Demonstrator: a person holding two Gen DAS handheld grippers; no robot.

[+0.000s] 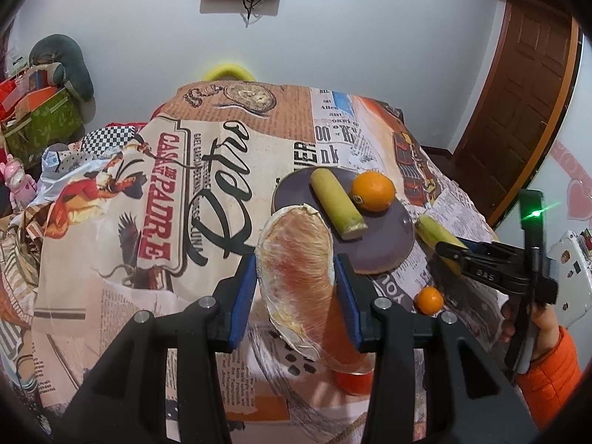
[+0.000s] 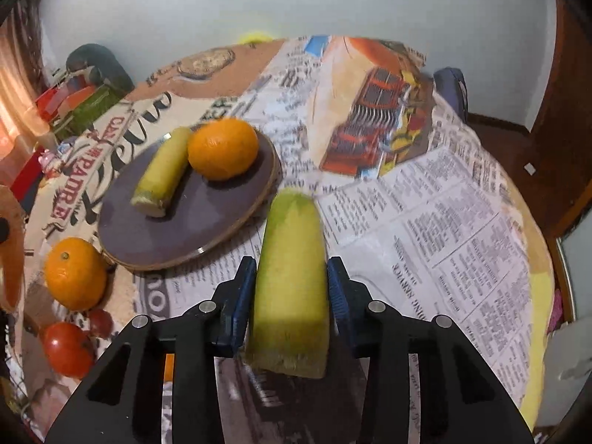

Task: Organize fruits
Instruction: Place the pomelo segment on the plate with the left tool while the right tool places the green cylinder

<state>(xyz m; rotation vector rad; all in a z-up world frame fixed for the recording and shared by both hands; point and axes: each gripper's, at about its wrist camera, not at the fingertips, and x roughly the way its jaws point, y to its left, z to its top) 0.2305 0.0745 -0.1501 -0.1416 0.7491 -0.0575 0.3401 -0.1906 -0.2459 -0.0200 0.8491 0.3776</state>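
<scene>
My left gripper (image 1: 296, 277) is shut on a film-wrapped pomelo wedge (image 1: 296, 244), held on edge above the cloth just short of the dark round plate (image 1: 388, 248). The plate carries a yellow-green cane piece (image 1: 336, 203) and a large orange (image 1: 373, 190). In the right wrist view my right gripper (image 2: 291, 270) is shut on a second cane piece (image 2: 292, 259), to the right of the plate (image 2: 185, 229). A small orange (image 2: 76, 272) and a tomato (image 2: 68, 347) lie on the cloth by the plate's near left rim.
A newspaper-print cloth (image 1: 148, 222) covers the round table, whose edge drops off all around. Boxes and cushions (image 1: 44, 111) are piled at the far left, and a wooden door (image 1: 525, 111) stands at the right. A hand in an orange sleeve (image 1: 547, 355) holds the right gripper.
</scene>
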